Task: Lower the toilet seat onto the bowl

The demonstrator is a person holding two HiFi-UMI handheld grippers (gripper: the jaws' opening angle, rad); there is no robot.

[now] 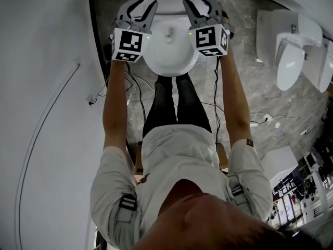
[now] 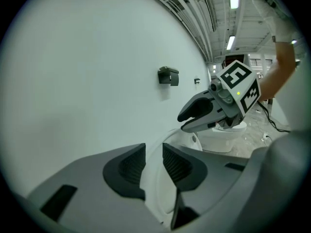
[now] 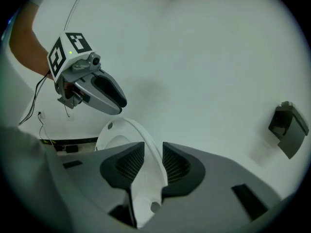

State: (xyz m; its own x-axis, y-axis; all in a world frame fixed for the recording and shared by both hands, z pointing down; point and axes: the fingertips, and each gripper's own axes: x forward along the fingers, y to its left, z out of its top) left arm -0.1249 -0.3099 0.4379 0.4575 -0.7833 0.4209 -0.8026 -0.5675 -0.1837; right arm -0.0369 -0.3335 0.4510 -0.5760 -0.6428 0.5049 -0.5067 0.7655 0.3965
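The white toilet seat (image 1: 169, 48) lies over the bowl at the top of the head view, between both grippers. My left gripper (image 1: 140, 7) straddles its left rim and my right gripper (image 1: 200, 4) its right rim. In the left gripper view the seat's edge (image 2: 158, 183) runs between the ribbed pads of the left gripper (image 2: 154, 161), which stand slightly off it. In the right gripper view the thin curved rim (image 3: 146, 144) passes between the pads of the right gripper (image 3: 153, 161), with a gap beside it. Each view shows the other gripper across the seat: the right gripper (image 2: 194, 118) and the left gripper (image 3: 114, 98).
A white wall stands close on the left, with a black fixture (image 2: 168, 75) on it. A second white toilet (image 1: 291, 56) stands to the right on the grey marble floor. Cables (image 1: 260, 120) trail over the floor beside the person's legs (image 1: 174, 103).
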